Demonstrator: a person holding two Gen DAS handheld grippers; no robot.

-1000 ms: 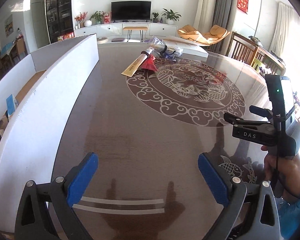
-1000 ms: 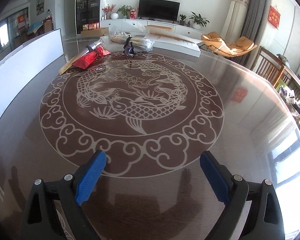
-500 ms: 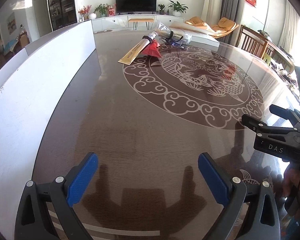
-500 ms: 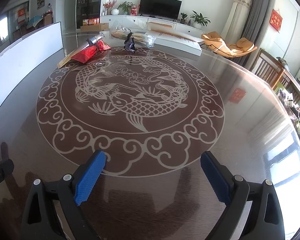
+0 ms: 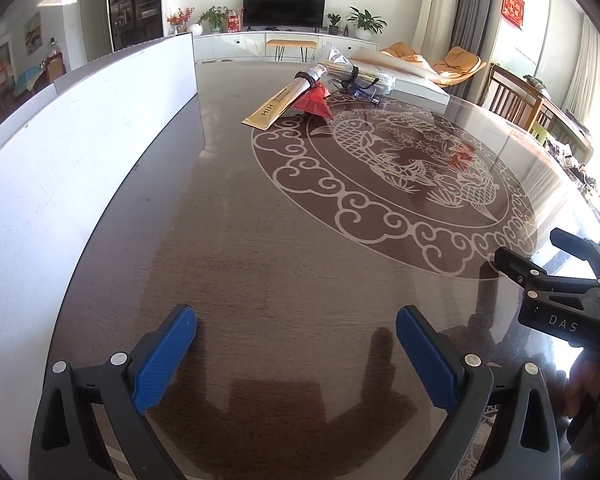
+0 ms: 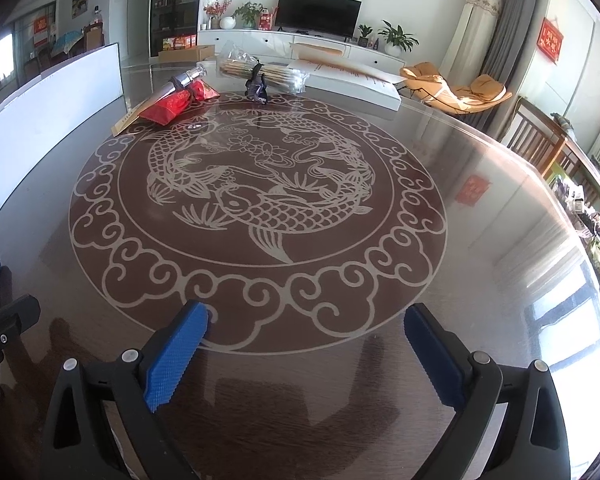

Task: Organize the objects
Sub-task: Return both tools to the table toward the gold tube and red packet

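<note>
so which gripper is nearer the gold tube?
Left, narrowly. The gold tube lies far across the table, ahead and slightly right of the left gripper. From the right gripper it sits ahead-left, beyond the fish medallion.

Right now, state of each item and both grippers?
left gripper: open, empty, above bare table
right gripper: open, empty, jaws have just been opening
gold tube: lying flat at far side, capped
red packet: lying against the tube
bagged stick bundle: lying flat, in clear wrap
dark clip: beside the bundle; open or shut unclear
</note>
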